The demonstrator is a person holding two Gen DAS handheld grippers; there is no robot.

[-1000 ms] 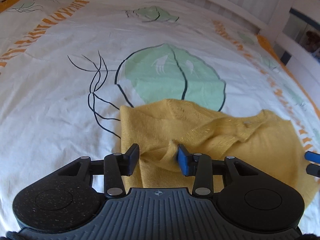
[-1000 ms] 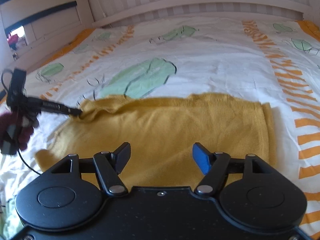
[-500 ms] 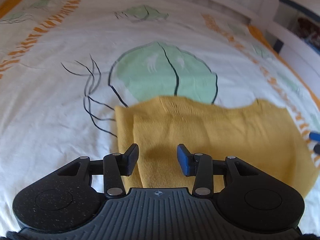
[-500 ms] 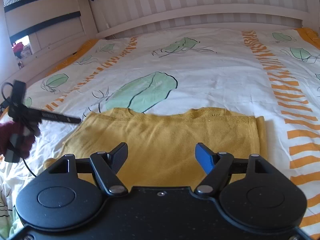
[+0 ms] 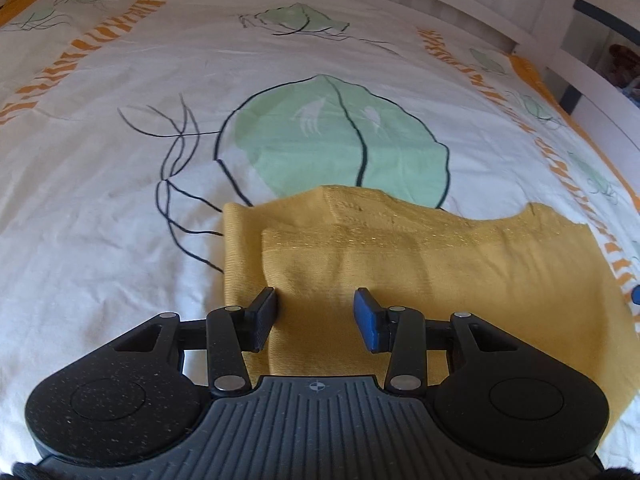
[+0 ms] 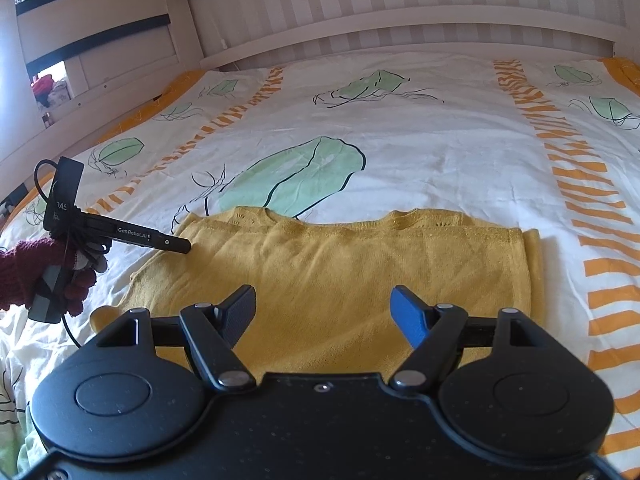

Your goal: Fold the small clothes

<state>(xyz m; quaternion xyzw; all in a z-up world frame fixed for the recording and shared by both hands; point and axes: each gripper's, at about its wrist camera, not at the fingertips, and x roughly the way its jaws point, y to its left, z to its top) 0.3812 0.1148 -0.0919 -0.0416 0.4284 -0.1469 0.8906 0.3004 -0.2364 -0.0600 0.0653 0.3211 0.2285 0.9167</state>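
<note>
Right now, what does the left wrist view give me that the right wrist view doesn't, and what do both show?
Only the left wrist view: the left tool from behind, open over the yellow top's left edge, where a folded layer overlaps a narrow strip beneath.
Only the right wrist view: the right tool, open wide and empty, the gloved hand holding the left tool from the side, and the headboard.
Both: the yellow top lying flat, folded, on the patterned bedspread.
</note>
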